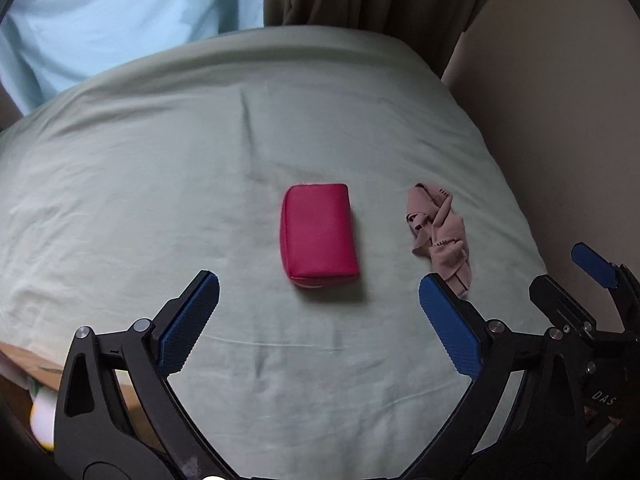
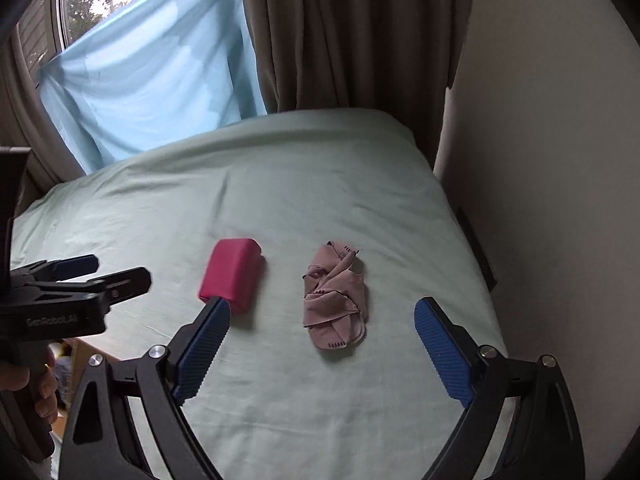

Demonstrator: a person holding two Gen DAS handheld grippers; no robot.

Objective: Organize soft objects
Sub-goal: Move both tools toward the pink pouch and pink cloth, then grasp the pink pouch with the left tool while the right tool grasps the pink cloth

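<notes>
A pale green bedsheet [image 2: 280, 184] fills the scene, with brown curtains [image 2: 340, 32] behind. Near its middle we see a crumpled pink sock bundle [image 2: 336, 296] and, well apart to its left, a red pouch [image 2: 234, 274]. We judge we are at the approach: next we must lower onto one item. Our right gripper [image 2: 322, 344] hangs spread wide before the socks, holding nothing; our left gripper [image 1: 318, 322], equally spread, faces the pouch.

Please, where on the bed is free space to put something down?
The sheet is bare left of the red pouch, and behind it toward the curtains. A narrow bare strip lies between pouch and crumpled pink socks. The near edge is crowded: left claw and right claw both hover open.
</notes>
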